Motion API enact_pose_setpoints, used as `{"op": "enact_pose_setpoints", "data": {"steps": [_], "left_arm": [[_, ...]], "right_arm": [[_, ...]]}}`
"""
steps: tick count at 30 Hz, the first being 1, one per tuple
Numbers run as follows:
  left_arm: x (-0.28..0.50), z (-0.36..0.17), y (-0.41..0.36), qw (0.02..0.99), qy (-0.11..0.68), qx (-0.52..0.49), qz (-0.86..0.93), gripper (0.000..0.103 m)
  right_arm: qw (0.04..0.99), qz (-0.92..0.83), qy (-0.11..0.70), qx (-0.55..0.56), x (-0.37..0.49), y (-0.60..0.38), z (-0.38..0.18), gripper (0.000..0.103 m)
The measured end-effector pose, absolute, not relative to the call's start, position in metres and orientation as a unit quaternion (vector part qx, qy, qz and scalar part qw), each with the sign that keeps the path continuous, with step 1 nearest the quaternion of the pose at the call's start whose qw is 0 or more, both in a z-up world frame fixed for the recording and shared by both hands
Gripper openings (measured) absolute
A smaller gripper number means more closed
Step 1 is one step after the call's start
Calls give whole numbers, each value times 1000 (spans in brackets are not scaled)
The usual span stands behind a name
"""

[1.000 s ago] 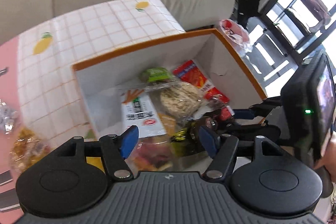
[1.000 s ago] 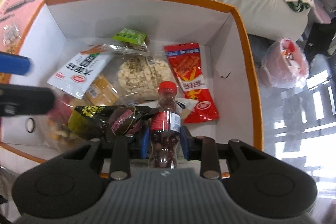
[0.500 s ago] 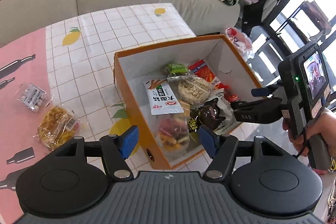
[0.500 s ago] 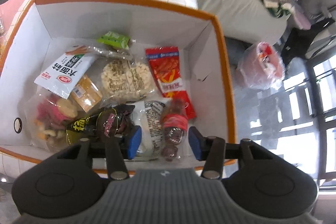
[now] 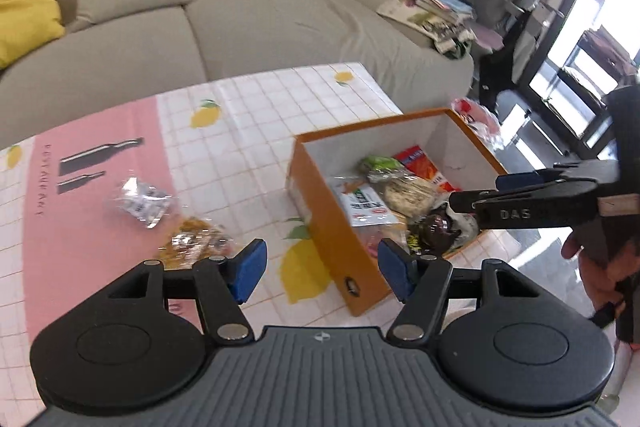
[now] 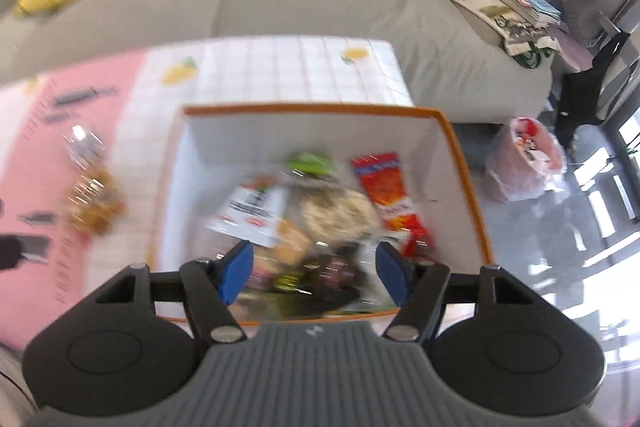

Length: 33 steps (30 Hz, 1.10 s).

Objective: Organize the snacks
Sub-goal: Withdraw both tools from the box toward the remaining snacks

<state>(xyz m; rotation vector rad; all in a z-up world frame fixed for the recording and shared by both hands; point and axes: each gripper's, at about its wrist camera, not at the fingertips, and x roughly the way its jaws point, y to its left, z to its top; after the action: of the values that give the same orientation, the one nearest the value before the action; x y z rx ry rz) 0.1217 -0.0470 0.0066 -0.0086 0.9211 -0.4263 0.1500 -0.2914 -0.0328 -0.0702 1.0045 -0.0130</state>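
Observation:
An orange box with white inside [image 5: 326, 227] [image 6: 460, 163] sits on the table's right part and holds several snack packs, among them a red pack [image 6: 386, 191] and a white pack [image 5: 362, 205]. My left gripper [image 5: 320, 269] is open and empty, high above the table, left of the box. My right gripper [image 6: 312, 273] is open and empty above the box's near edge; it also shows in the left wrist view [image 5: 520, 195]. A clear silver packet [image 5: 140, 201] [image 6: 84, 147] and a yellow-orange snack bag [image 5: 196, 241] [image 6: 94, 205] lie on the table left of the box.
The table has a pink and white checked cloth with lemons [image 5: 240, 131]. A beige sofa [image 5: 240, 23] with cushions stands behind it. A pink bin bag [image 6: 524, 159] and a chair [image 5: 516, 7] stand to the right on the floor.
The right gripper let go of the bottle of chocolate balls in the box, opened wide and pulled back. The left gripper rose and backed away from the box.

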Motion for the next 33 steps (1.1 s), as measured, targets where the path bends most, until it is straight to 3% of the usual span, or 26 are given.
{"op": "enact_pose_setpoints", "data": {"steps": [8, 19, 33], "left_arm": [[98, -7, 4, 894, 419, -22, -158, 71], [79, -55, 46, 900, 418, -25, -116, 71], [97, -106, 87, 888, 436, -106, -106, 71]], "right_arm": [[915, 28, 398, 50, 111, -233, -27, 67], [932, 66, 350, 64, 78, -159, -72, 67], [914, 93, 395, 18, 93, -118, -134, 68]]}}
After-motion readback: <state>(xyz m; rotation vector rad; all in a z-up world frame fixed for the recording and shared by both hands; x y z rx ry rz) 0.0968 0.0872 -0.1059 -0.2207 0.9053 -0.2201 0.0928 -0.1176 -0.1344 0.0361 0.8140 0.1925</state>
